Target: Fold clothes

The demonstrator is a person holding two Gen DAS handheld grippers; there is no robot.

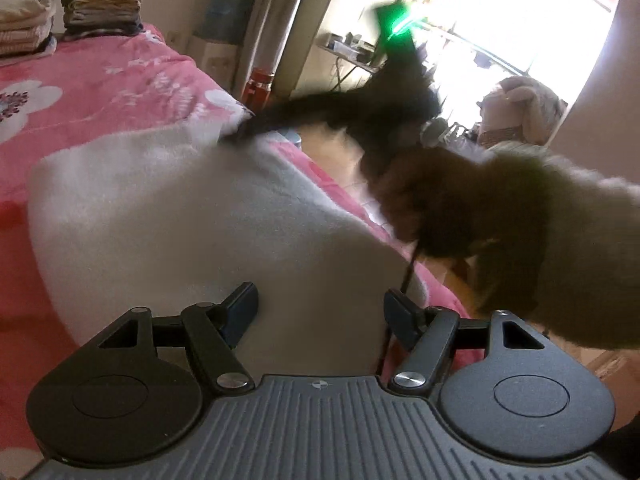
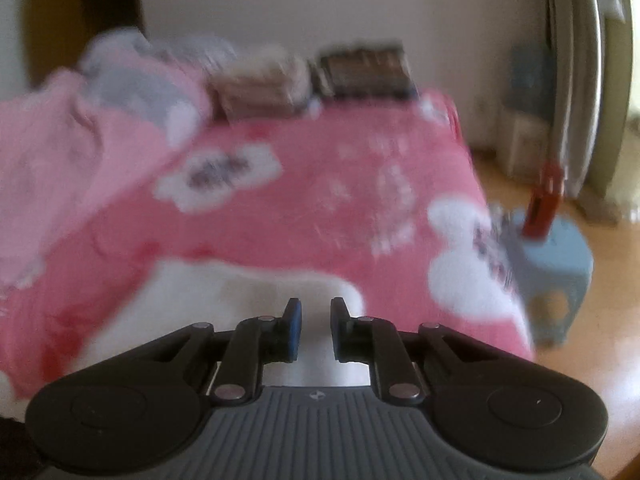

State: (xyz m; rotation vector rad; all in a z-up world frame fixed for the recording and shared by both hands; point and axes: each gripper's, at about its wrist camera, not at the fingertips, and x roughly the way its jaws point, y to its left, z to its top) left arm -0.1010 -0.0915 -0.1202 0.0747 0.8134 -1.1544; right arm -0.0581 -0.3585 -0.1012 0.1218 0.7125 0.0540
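Nearby, white garment point(image 1: 192, 216) on pink bedspread point(image 1: 100, 92), folded stacks point(image 1: 102, 10)

White garment point(image 1: 168, 216) fuzzy fleece; pink bedspread point(image 1: 100, 92) soft plush; stool point(image 2: 560, 264) smooth plastic.

A blue stool point(image 2: 556, 264) stands just beside the pink bed point(image 2: 320, 208).

**White garment on the bed**

We see our left gripper point(image 1: 320, 312), fingers point(image 1: 240, 308) spread wide, over a white garment point(image 1: 192, 216) on the pink bed point(image 1: 100, 92). Our right gripper point(image 1: 404, 92) is blurred beyond; folded stacks point(image 1: 102, 10) sit far back.
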